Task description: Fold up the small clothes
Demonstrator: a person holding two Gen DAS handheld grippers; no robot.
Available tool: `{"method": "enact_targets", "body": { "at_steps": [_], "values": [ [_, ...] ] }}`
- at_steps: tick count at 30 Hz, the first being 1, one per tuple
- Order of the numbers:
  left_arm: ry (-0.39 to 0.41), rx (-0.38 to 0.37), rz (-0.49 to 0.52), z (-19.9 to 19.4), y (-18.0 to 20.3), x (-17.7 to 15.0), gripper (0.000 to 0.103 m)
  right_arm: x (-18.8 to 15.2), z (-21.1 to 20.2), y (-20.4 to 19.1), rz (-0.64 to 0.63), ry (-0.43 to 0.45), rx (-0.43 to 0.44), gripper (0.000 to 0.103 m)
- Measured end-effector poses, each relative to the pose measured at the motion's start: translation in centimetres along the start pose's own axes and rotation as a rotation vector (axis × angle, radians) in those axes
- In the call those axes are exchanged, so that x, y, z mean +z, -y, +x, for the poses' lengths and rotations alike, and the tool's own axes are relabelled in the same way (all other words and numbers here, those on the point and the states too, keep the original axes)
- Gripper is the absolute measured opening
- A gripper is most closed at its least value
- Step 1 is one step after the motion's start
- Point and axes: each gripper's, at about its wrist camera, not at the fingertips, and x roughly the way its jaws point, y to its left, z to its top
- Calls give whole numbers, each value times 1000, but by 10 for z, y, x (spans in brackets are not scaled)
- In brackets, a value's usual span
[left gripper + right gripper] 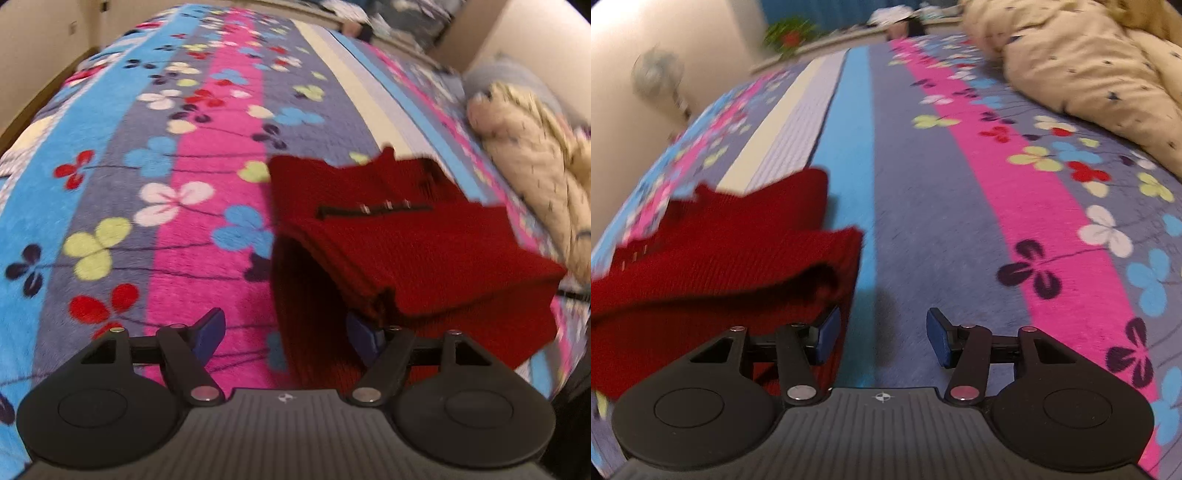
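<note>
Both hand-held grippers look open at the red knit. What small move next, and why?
Probably pull both back a little. The left hand-held gripper and right hand-held gripper are open, holding nothing, and the red knit garment lies doubled over on the floral blanket, its upper layer still raised. Backing off would show whether the fold needs smoothing.

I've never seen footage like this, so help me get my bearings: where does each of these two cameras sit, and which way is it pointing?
Left wrist: sits on the left gripper, looking forward over the flowered blanket; its open blue fingers show, the red knit garment to the right.
Right wrist: sits on the right gripper, looking along the same blanket; open fingers show, garment to the left.
Shared: garment, blanket, cream quilt.
</note>
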Motion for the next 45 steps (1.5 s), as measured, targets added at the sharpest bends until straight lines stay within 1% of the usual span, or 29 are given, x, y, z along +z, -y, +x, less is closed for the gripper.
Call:
{"method": "enact_targets", "body": {
  "at_steps": [3,7,11,14,16,18,20,22,23,26,28,34,41,43,45],
  "values": [
    [-8,27,48,9,10,2,77,0,6,-11,-53,-19,-13,56],
    [-1,43,56,18,17,7,77,2,14,-26,-100,-21,-29,56],
    [21,47,74,23,24,14,77,9,18,-38,-129,11,-58,56],
    [42,48,75,26,28,19,77,17,20,-41,-107,45,-68,56],
    [60,52,57,28,27,23,77,22,20,-42,-86,76,-78,56],
    [90,58,3,28,21,28,77,28,21,-41,-54,104,-81,56],
    [122,60,-79,27,11,34,77,32,20,-38,-19,140,-88,56],
    [131,53,-158,27,1,38,77,35,19,-34,23,165,-100,56],
    [130,53,-179,28,-2,39,77,36,19,-31,44,170,-104,56],
    [126,70,-167,30,-1,41,77,37,21,-23,98,172,-102,56],
    [125,73,-150,31,1,42,77,38,22,-22,108,168,-100,57],
    [127,58,-143,36,6,41,77,40,24,-25,117,178,-103,58],
    [141,47,-173,39,3,45,77,45,26,-21,217,195,-80,58],
    [146,44,-165,38,4,45,76,46,29,-19,253,191,-76,58],
    [153,25,-139,37,8,46,75,46,31,-20,260,189,-69,58]
  ]
}}
